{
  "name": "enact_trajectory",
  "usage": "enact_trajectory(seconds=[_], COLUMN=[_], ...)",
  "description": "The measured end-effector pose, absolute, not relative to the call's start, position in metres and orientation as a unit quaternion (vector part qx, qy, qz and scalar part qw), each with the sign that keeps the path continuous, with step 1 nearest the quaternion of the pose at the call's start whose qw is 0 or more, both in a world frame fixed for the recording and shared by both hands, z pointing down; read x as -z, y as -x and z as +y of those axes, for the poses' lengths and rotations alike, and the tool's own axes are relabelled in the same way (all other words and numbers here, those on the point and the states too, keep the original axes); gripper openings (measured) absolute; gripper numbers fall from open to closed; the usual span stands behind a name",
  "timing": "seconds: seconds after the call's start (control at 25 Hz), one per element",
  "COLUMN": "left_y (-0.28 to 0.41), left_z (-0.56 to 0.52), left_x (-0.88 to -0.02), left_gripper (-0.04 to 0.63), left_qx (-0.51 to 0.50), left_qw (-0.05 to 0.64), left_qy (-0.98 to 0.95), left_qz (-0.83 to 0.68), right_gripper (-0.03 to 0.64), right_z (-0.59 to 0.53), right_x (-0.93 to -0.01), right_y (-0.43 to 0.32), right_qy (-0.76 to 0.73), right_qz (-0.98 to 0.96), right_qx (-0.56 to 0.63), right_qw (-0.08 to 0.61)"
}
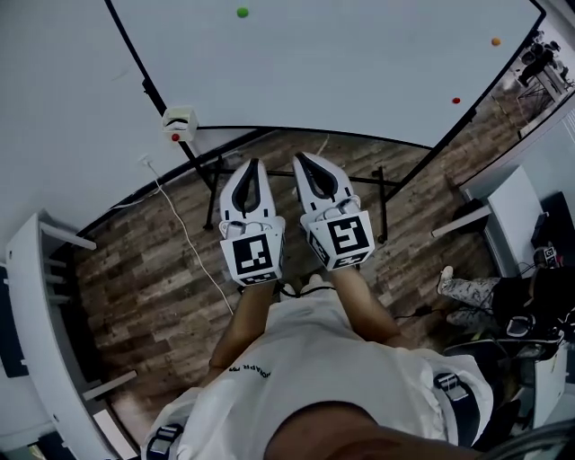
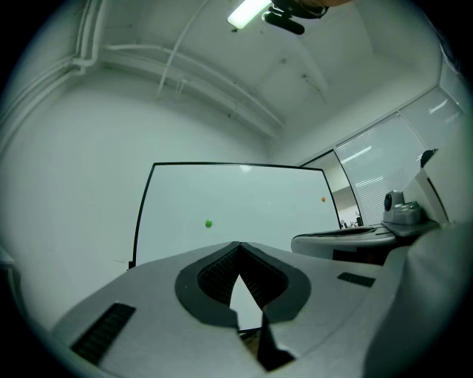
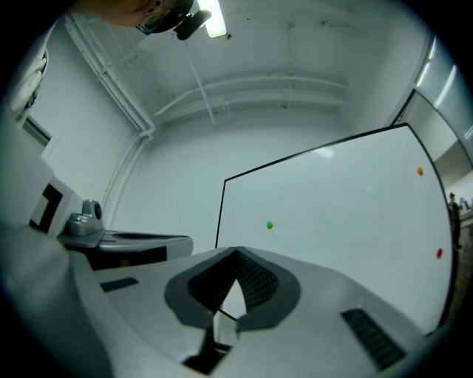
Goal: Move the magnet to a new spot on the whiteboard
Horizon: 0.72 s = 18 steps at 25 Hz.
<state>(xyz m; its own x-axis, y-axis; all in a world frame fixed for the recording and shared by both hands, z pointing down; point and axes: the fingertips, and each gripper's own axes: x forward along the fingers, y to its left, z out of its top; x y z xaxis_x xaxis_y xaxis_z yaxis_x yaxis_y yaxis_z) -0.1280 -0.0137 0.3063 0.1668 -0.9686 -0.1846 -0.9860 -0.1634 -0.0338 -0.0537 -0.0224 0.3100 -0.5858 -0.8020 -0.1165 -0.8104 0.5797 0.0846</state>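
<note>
Facing the whiteboard [image 1: 341,72], my left gripper [image 1: 252,163] and right gripper [image 1: 302,159] both clenched empty, green magnet [image 1: 243,13] well apart.

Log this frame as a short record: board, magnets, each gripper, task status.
whiteboard: ahead of both grippers
magnets: green magnet, orange magnet and red magnet, all on the board, far apart
left gripper: jaws shut, nothing between them, short of the board
right gripper: jaws shut, nothing between them, short of the board
task status: no magnet gripped yet
</note>
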Motion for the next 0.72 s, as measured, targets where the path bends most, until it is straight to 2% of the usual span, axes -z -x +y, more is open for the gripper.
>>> enact_trajectory(seconds=[0.72], left_y=[0.103], left_z=[-0.131], left_x=[-0.299], left_gripper=[0.005], left_qx=[-0.051], left_qw=[0.085], left_qy=[0.744], left_qz=[0.661], right_gripper=[0.003], right_z=[-0.146], right_x=[-0.303], right_y=[0.031], right_qy=[0.427], right_qz=[0.900], right_qx=[-0.064], right_qw=[0.051])
